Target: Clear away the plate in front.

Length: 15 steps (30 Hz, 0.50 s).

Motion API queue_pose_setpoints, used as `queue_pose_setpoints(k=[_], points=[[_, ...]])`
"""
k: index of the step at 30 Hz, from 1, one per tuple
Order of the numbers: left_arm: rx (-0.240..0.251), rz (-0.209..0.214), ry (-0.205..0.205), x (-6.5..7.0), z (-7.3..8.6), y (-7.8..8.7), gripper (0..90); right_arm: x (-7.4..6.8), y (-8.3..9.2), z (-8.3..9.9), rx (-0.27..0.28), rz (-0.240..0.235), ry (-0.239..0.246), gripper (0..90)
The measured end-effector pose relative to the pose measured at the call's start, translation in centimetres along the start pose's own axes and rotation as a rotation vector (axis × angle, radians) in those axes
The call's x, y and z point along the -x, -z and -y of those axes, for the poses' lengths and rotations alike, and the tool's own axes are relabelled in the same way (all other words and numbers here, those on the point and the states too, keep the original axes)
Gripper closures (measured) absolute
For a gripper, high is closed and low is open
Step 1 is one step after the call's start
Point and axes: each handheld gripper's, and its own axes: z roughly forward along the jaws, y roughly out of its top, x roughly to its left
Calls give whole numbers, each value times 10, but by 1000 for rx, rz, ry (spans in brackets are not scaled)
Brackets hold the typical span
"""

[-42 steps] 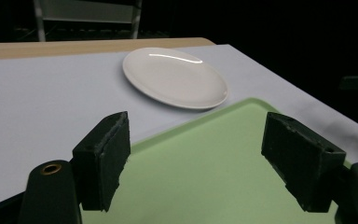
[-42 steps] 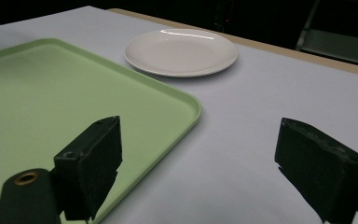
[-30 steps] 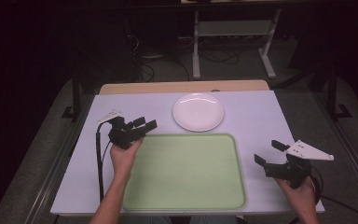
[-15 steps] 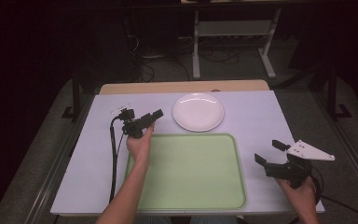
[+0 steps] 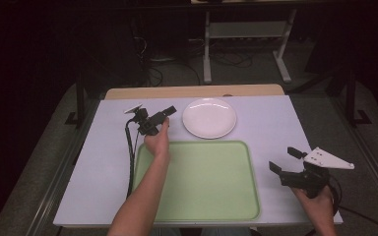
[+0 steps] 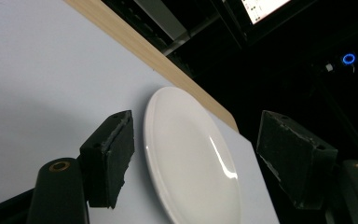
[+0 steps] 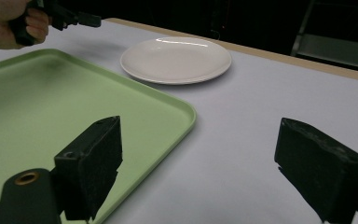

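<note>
— Plate (image 5: 209, 117) status?
— It sits on the table (image 5: 275, 128) beyond the green tray (image 5: 202, 182). My left gripper (image 5: 170, 111) has advanced to it, jaws apart; right gripper (image 5: 284, 160) waits, jaws apart.

A pale table (image 5: 275, 128) carries a white plate (image 5: 209, 117) and green tray (image 5: 202, 182), just apart.

Table inventory: four items, three kinds.
White plate (image 5: 209, 117), one, upper centre of the frame; green tray (image 5: 202, 183), one, lower centre; hand-held grippers, two: left gripper (image 5: 169, 111) at centre left, right gripper (image 5: 283, 160) at lower right, each with two black jaws.
</note>
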Motion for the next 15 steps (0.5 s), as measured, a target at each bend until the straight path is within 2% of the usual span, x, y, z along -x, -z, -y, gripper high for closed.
queue_pose_setpoints(k=[7,9,15], points=[[17,8,37,8,-3,-14,282,0,-1,0,1,-4,0,140],[14,-7,36,10,-2,-20,282,0,0,0,5,-4,-2,140],[10,-22,67,5,2,-27,289,0,0,0,5,-9,-3,140]])
